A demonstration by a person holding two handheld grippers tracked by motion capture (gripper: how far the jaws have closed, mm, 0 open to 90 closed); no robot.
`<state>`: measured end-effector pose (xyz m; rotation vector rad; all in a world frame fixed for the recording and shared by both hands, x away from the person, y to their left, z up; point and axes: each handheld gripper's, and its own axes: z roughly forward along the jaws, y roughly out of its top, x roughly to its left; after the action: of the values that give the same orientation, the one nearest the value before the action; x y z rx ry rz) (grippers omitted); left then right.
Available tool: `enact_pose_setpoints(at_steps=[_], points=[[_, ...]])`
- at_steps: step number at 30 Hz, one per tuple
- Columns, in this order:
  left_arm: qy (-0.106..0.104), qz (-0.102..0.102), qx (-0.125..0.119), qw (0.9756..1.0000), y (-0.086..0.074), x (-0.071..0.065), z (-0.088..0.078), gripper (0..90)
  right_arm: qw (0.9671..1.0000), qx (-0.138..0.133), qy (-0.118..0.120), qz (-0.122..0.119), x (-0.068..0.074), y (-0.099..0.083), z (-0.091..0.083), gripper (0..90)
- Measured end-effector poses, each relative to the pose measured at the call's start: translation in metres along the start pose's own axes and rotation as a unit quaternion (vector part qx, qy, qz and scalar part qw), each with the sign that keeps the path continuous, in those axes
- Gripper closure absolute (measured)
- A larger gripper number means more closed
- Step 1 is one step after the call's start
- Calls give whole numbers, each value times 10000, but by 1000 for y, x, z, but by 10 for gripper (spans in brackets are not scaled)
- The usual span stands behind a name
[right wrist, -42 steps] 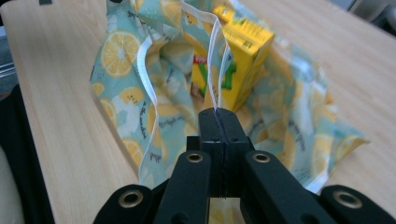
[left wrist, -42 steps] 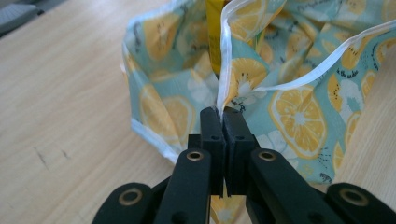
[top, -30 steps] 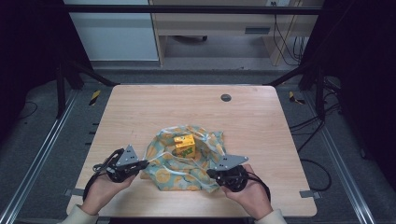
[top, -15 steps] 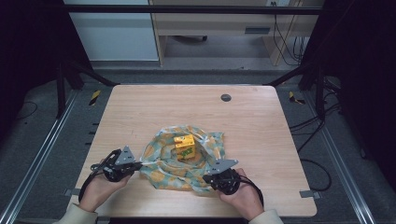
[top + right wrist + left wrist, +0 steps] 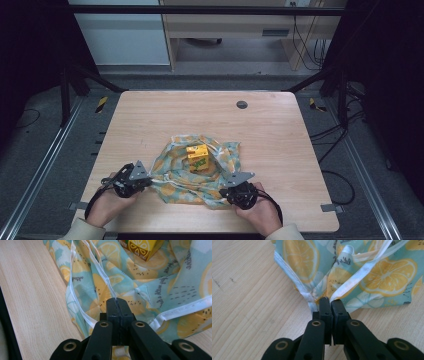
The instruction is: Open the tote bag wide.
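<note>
Jaws of the left gripper [image 5: 329, 301] are pressed together on a white-hemmed corner of the cloth [image 5: 372, 277], as seen in the left gripper view, where the hem runs out from between the tips to either side. Jaws of the right gripper [image 5: 116, 300] are likewise closed on a fold of the same cloth [image 5: 140, 290], with a white hem rising from between the tips in the right gripper view.

In the high view, the left gripper [image 5: 134, 179] is held in the person's left hand [image 5: 107, 202] at the near left edge of the cloth [image 5: 172, 160], and the right gripper [image 5: 239, 189] is held in the right hand [image 5: 260, 212] at its near right edge. The cloth, pale blue-green and printed with lemon slices, is spread in crumpled folds on the near half of the wooden table [image 5: 150, 115]. A small yellow carton [image 5: 197, 158] is stood on the middle of the cloth, between and beyond the two grippers. A dark round cap [image 5: 242, 104] is set into the table's far side, well apart from the cloth.
</note>
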<state>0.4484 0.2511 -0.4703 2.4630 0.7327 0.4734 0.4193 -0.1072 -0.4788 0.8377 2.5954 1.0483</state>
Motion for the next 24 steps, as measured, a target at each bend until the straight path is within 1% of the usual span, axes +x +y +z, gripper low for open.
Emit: enact_pose_setpoints(at_steps=[2,3,4,7,9,10,12,13,14,19,22,24], points=[[14,3,-10,10000,0,-1,0,859,10000,-63,-31,10,0,0,-3,883],[36,4,-25,10000,0,-1,0,823,9998,-184,-25,34,0,0,-7,833],[37,0,-46,10000,0,-1,-1,823,9998,-184,-25,34,0,0,-7,833],[104,-57,-147,9998,0,-1,-4,741,9993,-356,-44,77,2,1,-15,724],[122,-105,-222,9996,-1,-2,-8,707,9988,-462,-102,87,3,1,-20,661],[141,-133,-269,9994,-1,-2,-10,682,9984,-540,-121,114,3,2,-23,626],[170,-164,-356,9991,-2,-2,-14,660,9975,-668,-166,170,4,2,-30,581],[185,-198,-403,9988,-3,-2,-17,647,9963,-798,-216,223,4,1,-37,549],[181,-231,-454,9985,-4,-1,-19,647,9963,-798,-216,223,4,1,-37,549],[242,-368,-673,9968,-9,2,-32,642,9930,-1059,-375,377,-2,-2,-50,515],[276,-490,-864,9947,-7,4,-37,642,9912,-1114,-542,462,-8,2,-52,512],[334,-498,-987,9933,-3,3,-39,636,9906,-1079,-691,479,-14,8,-50,512]])
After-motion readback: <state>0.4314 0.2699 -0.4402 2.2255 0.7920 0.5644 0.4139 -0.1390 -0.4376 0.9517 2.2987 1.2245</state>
